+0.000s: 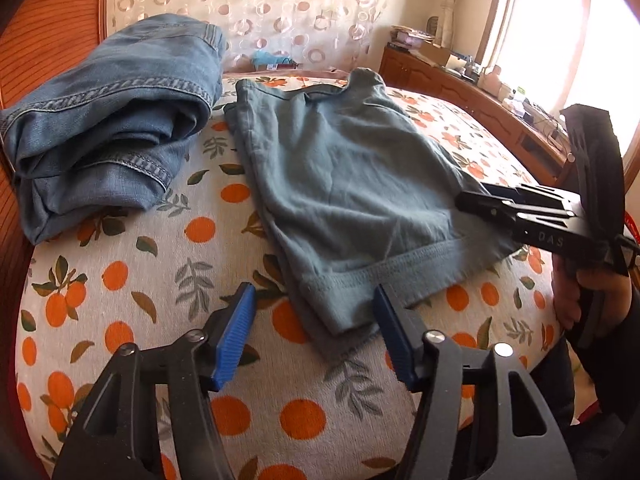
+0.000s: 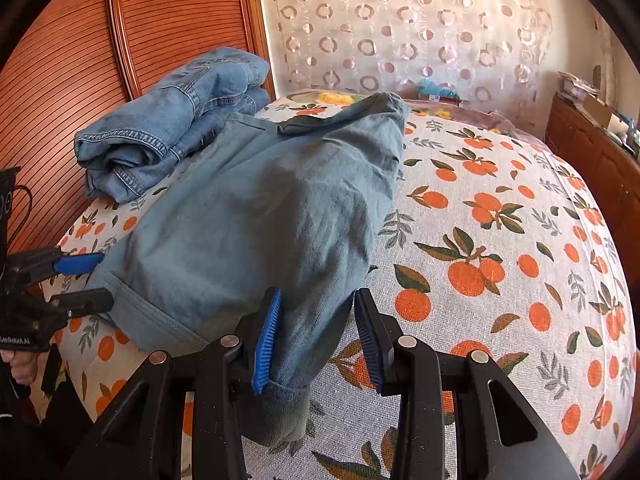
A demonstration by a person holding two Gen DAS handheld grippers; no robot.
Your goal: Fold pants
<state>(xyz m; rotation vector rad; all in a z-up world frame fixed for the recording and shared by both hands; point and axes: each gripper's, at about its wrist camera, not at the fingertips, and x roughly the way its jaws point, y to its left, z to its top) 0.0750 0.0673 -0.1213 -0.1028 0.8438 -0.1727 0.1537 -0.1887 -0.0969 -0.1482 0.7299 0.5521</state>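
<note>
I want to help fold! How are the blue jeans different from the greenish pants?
The jeans are thick blue denim with pale stitching; the grey-green pants are soft, plain cloth. The jeans sit bundled in a pile near the headboard, touched by nothing; the pants lie spread flatter, one corner between the right tongs. Both rest on the orange-print bedspread.

Two pants: teal pants (image 1: 344, 184), folded jeans (image 1: 108, 120).

A bed (image 2: 500, 208) fills the room's middle, its cover printed with oranges and leaves. At its far left corner rises a ribbed reddish wooden headboard (image 2: 72, 72). A sheer curtain (image 2: 400, 28) with ring patterns hangs beyond the far edge. Along the right edge runs a cluttered wooden cabinet (image 1: 448, 80) beneath a bright, sunlit window (image 1: 552, 32).
</note>
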